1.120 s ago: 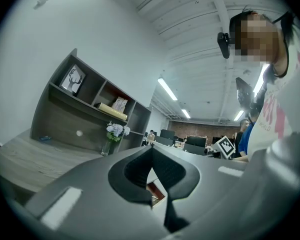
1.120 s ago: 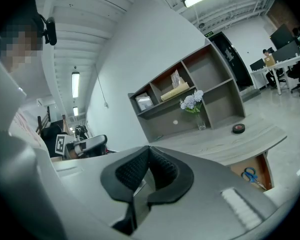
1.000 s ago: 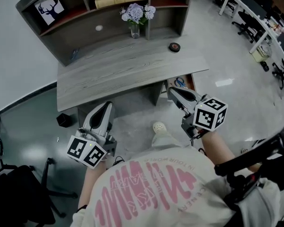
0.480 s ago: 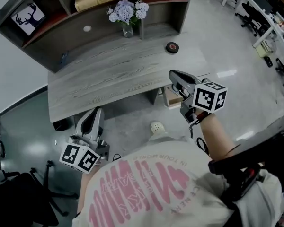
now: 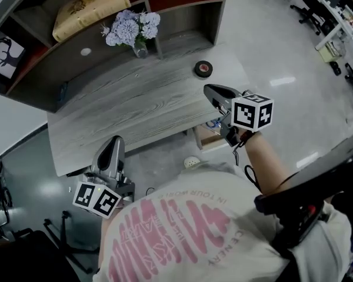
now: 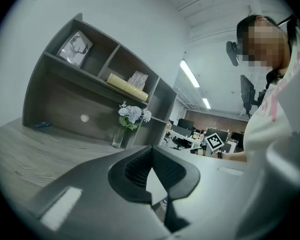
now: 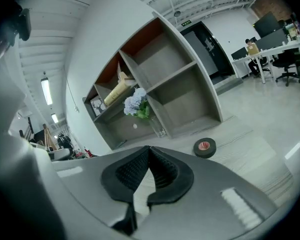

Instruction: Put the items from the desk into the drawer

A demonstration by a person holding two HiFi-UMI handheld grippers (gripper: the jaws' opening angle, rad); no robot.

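Observation:
A black tape roll (image 5: 203,69) with a red core lies on the right part of the grey wooden desk (image 5: 135,104); it shows too in the right gripper view as the tape roll (image 7: 205,147). My right gripper (image 5: 207,89) is shut and empty, over the desk's front right, a short way from the roll. The right gripper's tips (image 7: 149,150) meet. An open drawer (image 5: 207,136) peeks out under the desk's right edge, mostly hidden by that gripper. My left gripper (image 5: 113,143) is shut and empty, low before the desk's front edge; its tips (image 6: 151,150) touch.
A glass vase of pale flowers (image 5: 131,30) stands at the desk's back by the shelf unit (image 5: 182,4). A small white round thing (image 5: 85,51) and a blue item (image 5: 63,91) sit at the back left. A picture frame (image 5: 1,51) and books fill the shelves.
My right gripper has risen from beside the open drawer to above the desk's front right, nearer the tape roll. The left gripper stays low. The head view has shifted over the desk.

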